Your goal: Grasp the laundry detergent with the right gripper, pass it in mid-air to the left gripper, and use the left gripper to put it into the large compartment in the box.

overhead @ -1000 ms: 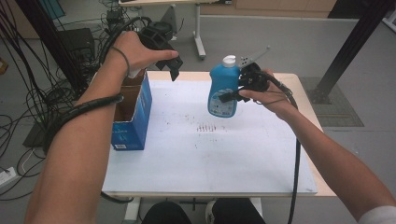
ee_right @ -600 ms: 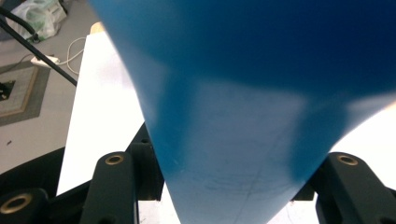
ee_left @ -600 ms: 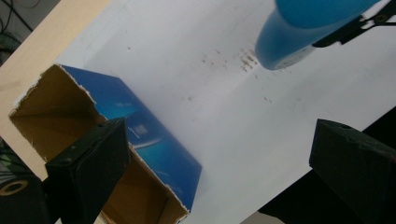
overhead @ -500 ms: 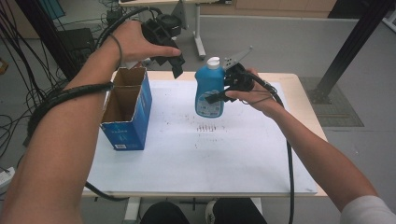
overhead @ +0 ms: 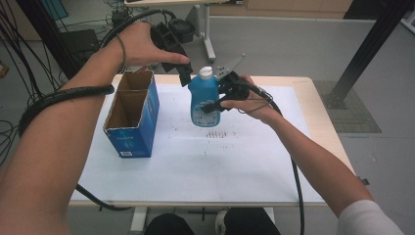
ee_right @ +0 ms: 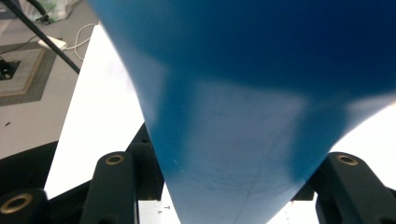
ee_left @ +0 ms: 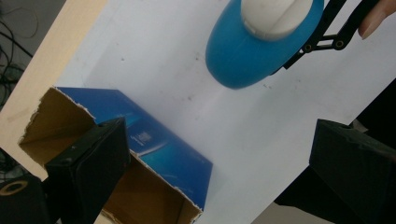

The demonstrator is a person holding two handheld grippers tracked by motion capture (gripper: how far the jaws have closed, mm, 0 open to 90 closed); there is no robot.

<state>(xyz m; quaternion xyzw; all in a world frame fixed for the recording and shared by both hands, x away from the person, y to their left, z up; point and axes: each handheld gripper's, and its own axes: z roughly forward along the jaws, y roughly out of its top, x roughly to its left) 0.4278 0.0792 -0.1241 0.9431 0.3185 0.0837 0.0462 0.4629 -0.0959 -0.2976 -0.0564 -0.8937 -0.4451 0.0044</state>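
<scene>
Our right claw (overhead: 215, 104) grips blue bottle (overhead: 203, 100), upright above desk (overhead: 254, 161); open box (overhead: 131, 115) at nine o'clock; left claw (overhead: 182, 66) wide, empty.

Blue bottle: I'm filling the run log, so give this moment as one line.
right gripper: shut on blue bottle, upright above table | left gripper: open, beside white cap | cardboard box: open-topped

My table (overhead: 313, 93): white sheet (overhead: 244, 161) covers most of top, dark specks mid-sheet. Blue box (overhead: 129, 120) upright at sheet's left, top open, two compartments. Grey floor (overhead: 293, 44) beyond.
</scene>
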